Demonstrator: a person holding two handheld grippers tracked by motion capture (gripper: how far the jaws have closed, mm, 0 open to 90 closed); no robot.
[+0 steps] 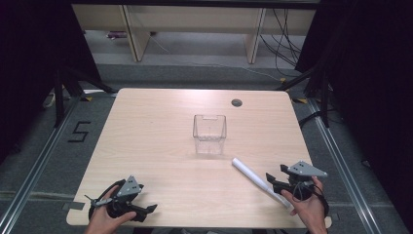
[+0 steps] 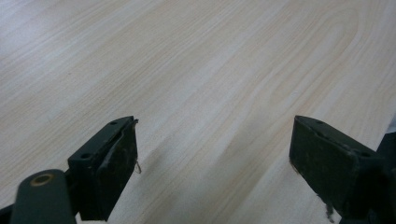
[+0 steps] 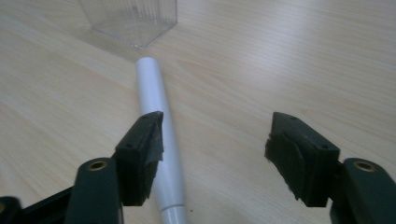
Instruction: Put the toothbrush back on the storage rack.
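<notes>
Lying flat on the wooden table (image 1: 160, 122) is the white tube (image 1: 258, 181), a slim pen-like cylinder, and the right gripper (image 1: 273, 179) is right alongside it! In the right gripper view the tube (image 3: 159, 135) runs lengthwise just inside the left-hand jaw, close against that pad, with a wide stretch of bare wood between it and the other jaw; the jaws stand spread apart, nothing clamped. The tube's far tip points away from the gripper towards the clear plastic container (image 1: 210, 134), which stands upright beyond the jaws, near the tube's end but apart from it. In the right gripper view the container's base (image 3: 133, 21) sits just past the tip. Over on the other side, well apart from the tube, the left gripper (image 1: 146, 210) sits low at the table's near edge, its jaws (image 2: 215, 168) released wide over bare wood, gripping nothing
</notes>
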